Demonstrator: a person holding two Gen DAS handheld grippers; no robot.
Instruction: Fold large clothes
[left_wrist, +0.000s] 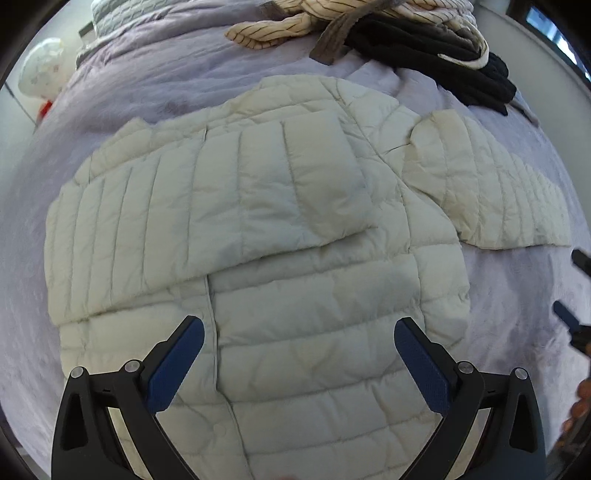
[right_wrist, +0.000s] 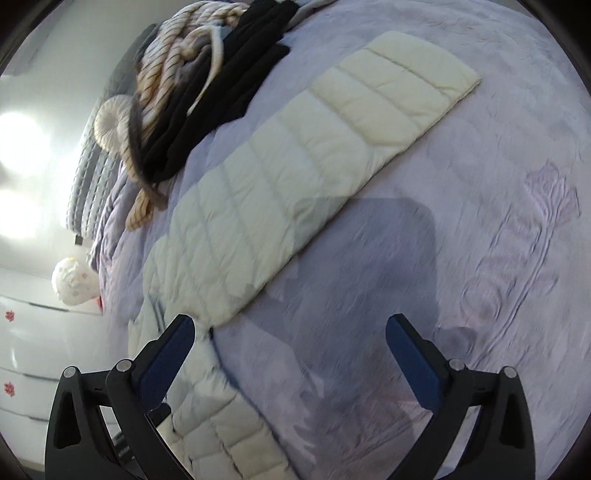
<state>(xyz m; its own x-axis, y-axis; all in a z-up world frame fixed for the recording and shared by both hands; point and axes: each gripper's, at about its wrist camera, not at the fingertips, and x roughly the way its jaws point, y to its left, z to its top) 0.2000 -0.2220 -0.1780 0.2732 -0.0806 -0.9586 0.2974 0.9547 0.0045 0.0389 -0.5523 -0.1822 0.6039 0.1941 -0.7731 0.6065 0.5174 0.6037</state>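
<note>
A pale cream quilted puffer jacket lies flat on a lavender bedspread. One sleeve is folded across its body. The other sleeve stretches out to the right. My left gripper is open and empty, hovering over the jacket's lower part. In the right wrist view the outstretched sleeve runs diagonally up to the right. My right gripper is open and empty above the bedspread, just below the sleeve's near end. Its fingertips also show at the left wrist view's right edge.
A heap of striped cream and black clothes lies at the bed's far end, also in the right wrist view. A round cream cushion sits beside it. A white patterned ball-shaped object stands off the bed's left side.
</note>
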